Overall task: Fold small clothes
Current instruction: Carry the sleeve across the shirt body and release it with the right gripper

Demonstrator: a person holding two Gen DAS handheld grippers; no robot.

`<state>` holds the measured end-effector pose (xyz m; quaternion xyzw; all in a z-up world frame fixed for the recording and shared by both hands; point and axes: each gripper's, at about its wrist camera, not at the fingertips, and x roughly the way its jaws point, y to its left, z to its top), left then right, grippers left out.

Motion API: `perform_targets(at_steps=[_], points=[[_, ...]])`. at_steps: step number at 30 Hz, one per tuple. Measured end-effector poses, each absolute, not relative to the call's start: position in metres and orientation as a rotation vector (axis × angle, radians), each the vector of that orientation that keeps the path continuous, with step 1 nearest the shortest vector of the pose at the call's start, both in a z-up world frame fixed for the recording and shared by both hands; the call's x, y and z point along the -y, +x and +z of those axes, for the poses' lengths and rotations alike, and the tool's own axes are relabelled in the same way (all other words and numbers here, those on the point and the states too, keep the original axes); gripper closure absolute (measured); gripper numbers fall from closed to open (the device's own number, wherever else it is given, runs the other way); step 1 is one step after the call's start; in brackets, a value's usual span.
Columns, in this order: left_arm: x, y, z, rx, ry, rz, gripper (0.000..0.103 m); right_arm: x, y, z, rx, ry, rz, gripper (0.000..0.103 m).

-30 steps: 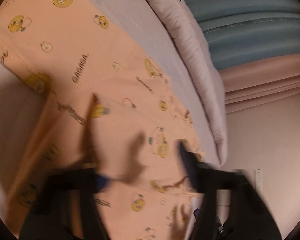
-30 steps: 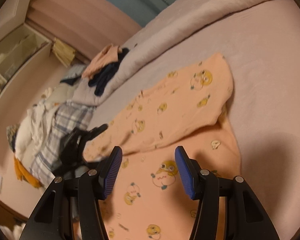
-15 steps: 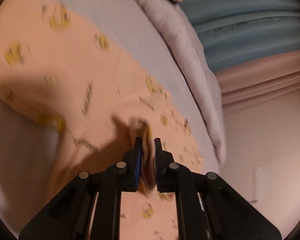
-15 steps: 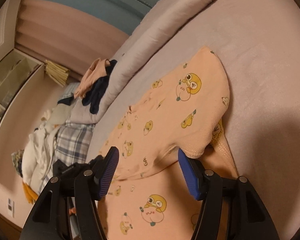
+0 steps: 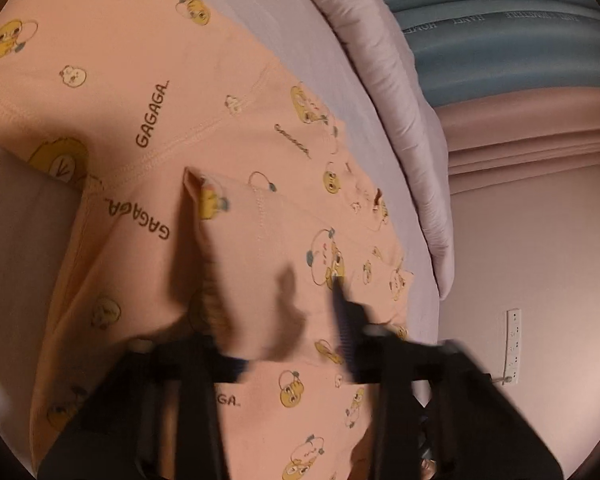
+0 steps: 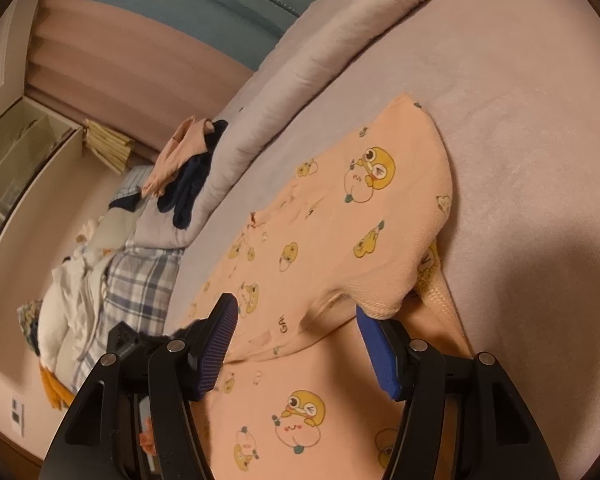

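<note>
Left wrist view: the left gripper (image 5: 272, 300) hovers low over the peach printed garment (image 5: 140, 80), which lies spread across most of the frame. Its fingers are blurred but stand apart, with nothing pinched between them. A small raised peak of cloth (image 5: 198, 184) sits just above them, mid-frame.

In the right wrist view the right gripper (image 6: 298, 328) has just been opening. Its pads are spread wide, and the folded-over sleeve of the garment (image 6: 340, 220) droops between them, not clamped. The hem rests right at the right-hand pad (image 6: 376, 348).

With neither tool holding, I'd say that fold can slump or slide off line on the soft bed sheet (image 6: 520, 140). A pad drawing back could snag the hem and drag the layer open. A careless pinch might also grab both layers, or sheet too, and crease the fold.
</note>
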<state>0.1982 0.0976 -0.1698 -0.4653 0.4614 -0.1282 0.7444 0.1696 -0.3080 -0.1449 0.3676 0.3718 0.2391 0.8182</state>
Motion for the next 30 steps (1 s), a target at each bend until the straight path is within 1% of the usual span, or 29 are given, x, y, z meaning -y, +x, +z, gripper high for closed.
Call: perform_targets(at_steps=[1,3,8,10,13,17,18,20,22,25,26,27,28,29,30], points=[[-0.099,0.198,-0.172,-1.014,-1.025,-0.275,0.100,0.309,0.170,-0.145,-0.791,0.781,0.504,0.041],[-0.101,0.197,-0.170,-0.999,-1.003,-0.248,0.099,0.312,0.171,-0.146,-0.789,0.789,0.496,0.041],[-0.114,0.192,-0.143,-0.858,-0.930,-0.165,0.098,0.321,0.175,-0.148,-0.768,0.852,0.485,0.041],[-0.118,0.193,-0.136,-0.834,-0.893,-0.149,0.098,0.326,0.173,-0.148,-0.741,0.854,0.438,0.040],[-0.115,0.196,-0.136,-0.865,-0.818,-0.145,0.098,0.335,0.168,-0.149,-0.706,0.877,0.374,0.040],[-0.119,0.195,-0.142,-0.874,-0.729,-0.066,0.096,0.350,0.161,-0.156,-0.716,0.942,0.299,0.040],[-0.122,0.195,-0.145,-0.886,-0.722,-0.050,0.093,0.351,0.159,-0.155,-0.730,0.938,0.290,0.040],[-0.129,0.194,-0.152,-0.915,-0.714,-0.025,0.092,0.354,0.155,-0.150,-0.740,0.896,0.267,0.040],[-0.139,0.187,-0.154,-0.925,-0.713,-0.013,0.095,0.360,0.148,-0.144,-0.767,0.852,0.213,0.038],[-0.151,0.172,-0.147,-0.937,-0.741,-0.032,0.093,0.374,0.131,-0.136,-0.757,0.862,0.192,0.037],[-0.156,0.164,-0.142,-0.927,-0.741,-0.037,0.087,0.377,0.124,-0.132,-0.746,0.871,0.199,0.037],[-0.160,0.155,-0.136,-0.917,-0.735,-0.034,0.075,0.379,0.117,-0.129,-0.736,0.871,0.205,0.037],[-0.162,0.146,-0.131,-0.906,-0.733,-0.029,0.066,0.378,0.109,-0.124,-0.728,0.859,0.213,0.037],[-0.167,0.133,-0.127,-0.890,-0.738,-0.023,0.048,0.376,0.102,-0.120,-0.724,0.838,0.225,0.036],[-0.172,0.122,-0.125,-0.876,-0.749,-0.017,0.037,0.372,0.096,-0.116,-0.725,0.815,0.238,0.036]])
